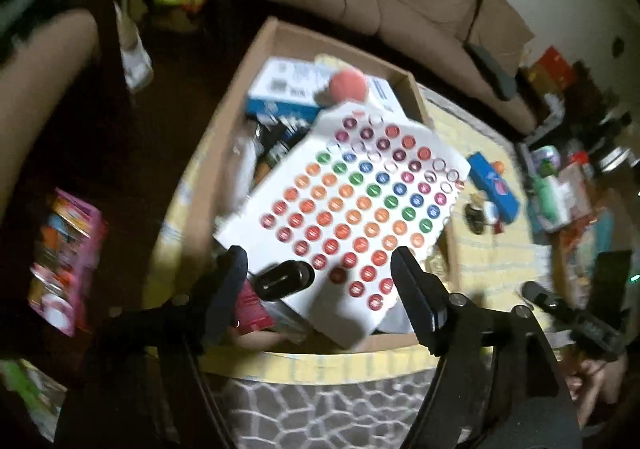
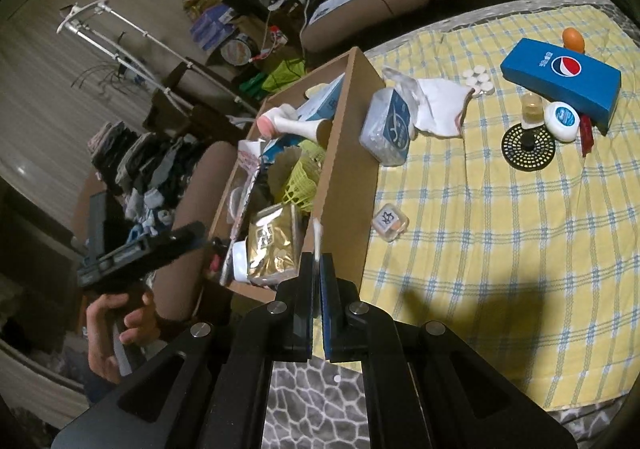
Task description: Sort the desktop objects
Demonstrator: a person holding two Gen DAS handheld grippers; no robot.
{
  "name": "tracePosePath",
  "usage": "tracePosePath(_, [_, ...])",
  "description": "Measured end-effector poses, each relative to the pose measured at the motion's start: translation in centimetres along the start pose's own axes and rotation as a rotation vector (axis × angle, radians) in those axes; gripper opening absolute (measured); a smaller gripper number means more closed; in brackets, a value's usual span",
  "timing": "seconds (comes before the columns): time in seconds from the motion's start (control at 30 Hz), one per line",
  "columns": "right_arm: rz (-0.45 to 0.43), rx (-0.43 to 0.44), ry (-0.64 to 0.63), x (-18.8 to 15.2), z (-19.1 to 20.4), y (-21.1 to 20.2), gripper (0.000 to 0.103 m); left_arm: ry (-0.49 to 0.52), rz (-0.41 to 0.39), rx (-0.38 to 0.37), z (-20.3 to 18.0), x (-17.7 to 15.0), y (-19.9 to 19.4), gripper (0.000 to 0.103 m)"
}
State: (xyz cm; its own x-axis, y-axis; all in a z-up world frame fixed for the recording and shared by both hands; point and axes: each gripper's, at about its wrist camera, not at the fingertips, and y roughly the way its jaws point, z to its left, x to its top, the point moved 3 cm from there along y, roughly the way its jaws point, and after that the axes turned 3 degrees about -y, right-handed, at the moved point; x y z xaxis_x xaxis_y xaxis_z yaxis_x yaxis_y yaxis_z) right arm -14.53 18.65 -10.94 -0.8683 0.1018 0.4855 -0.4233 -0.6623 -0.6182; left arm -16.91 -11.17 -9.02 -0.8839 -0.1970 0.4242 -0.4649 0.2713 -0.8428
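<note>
Right claw [image 2: 319, 261] gripped the sticker sheet's [image 1: 352, 205] edge; left claw [image 1: 320, 281] gaped empty; I judged lowering it flat into the box [image 1: 224, 121] best.

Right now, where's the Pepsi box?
In the right wrist view, the Pepsi box lies at the far right of the yellow cloth, beside the white round tin.

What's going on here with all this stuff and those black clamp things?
A person is tidying up, with a two-finger gripper in each hand. The left gripper hangs open over a brown cardboard box full of odds and ends, with a white sheet of coloured round stickers on top. The right gripper pinches a thin white strip, seen edge-on. A blue Pepsi box waits on the yellow checked cloth.
</note>
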Motion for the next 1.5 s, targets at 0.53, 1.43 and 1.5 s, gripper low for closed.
tracePosePath(0.53, [0.277, -0.399, -0.240, -5.4, -0.2, 6.9, 0.029, -0.130, -0.134, 0.047, 5.0, 1.6, -5.2, 0.080])
tracePosePath(1.43, [0.336, -0.568, -0.316, -7.6, 0.0, 9.6, 0.050, -0.126, -0.151, 0.041, 5.2, 1.9, -6.4, 0.080])
tracePosePath(1.5, [0.350, -0.576, -0.341, -7.9, 0.0, 10.5, 0.033, -0.124, -0.152, 0.040, 5.1, 1.8, -6.4, 0.080])
